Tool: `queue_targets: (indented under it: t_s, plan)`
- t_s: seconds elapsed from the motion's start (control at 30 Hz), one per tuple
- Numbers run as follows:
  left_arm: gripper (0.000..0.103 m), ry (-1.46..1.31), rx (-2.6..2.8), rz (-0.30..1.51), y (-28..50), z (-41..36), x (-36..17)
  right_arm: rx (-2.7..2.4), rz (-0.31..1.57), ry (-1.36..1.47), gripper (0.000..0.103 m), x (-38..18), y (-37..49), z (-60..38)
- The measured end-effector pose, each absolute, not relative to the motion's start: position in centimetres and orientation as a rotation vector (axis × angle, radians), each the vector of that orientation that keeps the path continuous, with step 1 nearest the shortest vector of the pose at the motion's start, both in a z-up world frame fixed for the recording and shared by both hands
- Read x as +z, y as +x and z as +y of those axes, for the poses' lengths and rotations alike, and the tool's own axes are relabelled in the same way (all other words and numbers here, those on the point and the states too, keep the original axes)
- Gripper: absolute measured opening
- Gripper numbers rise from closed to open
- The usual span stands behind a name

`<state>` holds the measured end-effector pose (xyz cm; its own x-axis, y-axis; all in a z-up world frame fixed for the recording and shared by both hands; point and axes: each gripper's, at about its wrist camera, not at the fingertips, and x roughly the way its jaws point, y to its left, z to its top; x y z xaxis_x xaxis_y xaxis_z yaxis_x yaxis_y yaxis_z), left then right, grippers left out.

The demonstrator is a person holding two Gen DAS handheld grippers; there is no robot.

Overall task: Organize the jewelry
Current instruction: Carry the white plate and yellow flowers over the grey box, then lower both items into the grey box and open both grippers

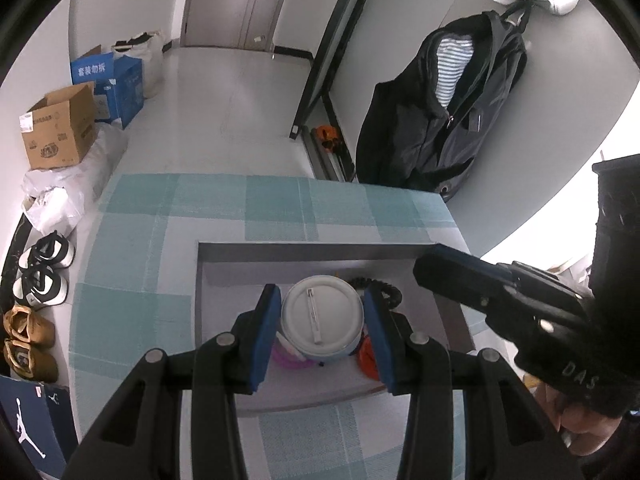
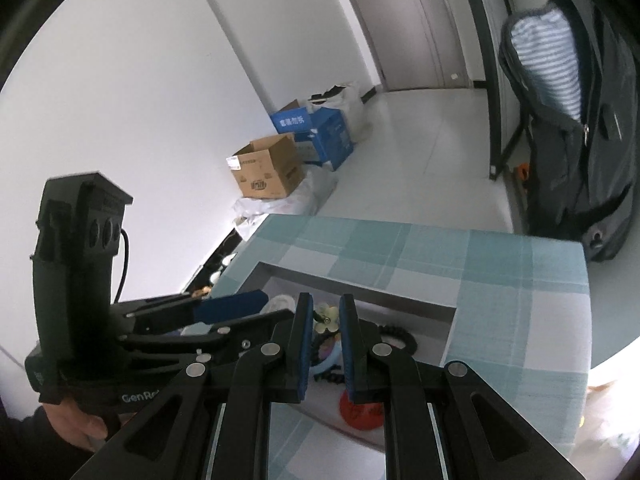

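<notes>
My left gripper (image 1: 322, 330) has its blue pads spread either side of the round white lidded jewelry container (image 1: 322, 322) in the grey tray (image 1: 320, 251), not touching it. My right gripper (image 2: 325, 346) hovers over the tray with a narrow gap between its pads, gripping nothing.

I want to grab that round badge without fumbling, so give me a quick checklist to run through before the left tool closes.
1. Left tool open: ok.
2. White badge between its fingers: ok.
3. Fingers touching the badge's edge: cannot tell.
4. Right tool out of the left one's way: ok, it is off to the side.
5. Black coil clear of the right finger: not ok, it lies right behind it.
6. Pink ring free of the badge: cannot tell, partly hidden.
</notes>
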<state>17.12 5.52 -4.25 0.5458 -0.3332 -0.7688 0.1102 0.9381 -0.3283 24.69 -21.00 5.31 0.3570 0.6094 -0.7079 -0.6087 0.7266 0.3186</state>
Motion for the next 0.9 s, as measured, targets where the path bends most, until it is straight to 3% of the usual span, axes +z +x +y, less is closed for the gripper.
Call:
queue_targets:
  t_s: [0.37,0.73,0.8,0.87,0.9]
  plan:
    - [0.037,-0.399,-0.320,1.001,18.4,5.9,-5.2,0.776,0.973,0.083,0.012,4.4,26.3,-22.1]
    - [0.038,-0.372,-0.320,0.975,18.1,5.4,-4.6,0.767,0.972,0.121,0.015,4.6,26.4,-22.8]
    - [0.044,-0.406,-0.338,0.986,18.1,5.8,-4.8,0.767,0.958,0.125,0.024,4.9,26.3,-23.2]
    - [0.056,-0.433,-0.336,0.974,18.0,6.2,-4.7,0.760,0.940,0.133,0.048,5.2,26.2,-23.6]
    - [0.058,-0.444,-0.336,0.955,17.8,6.4,-4.5,0.756,0.927,0.139,0.050,5.4,26.1,-23.9]
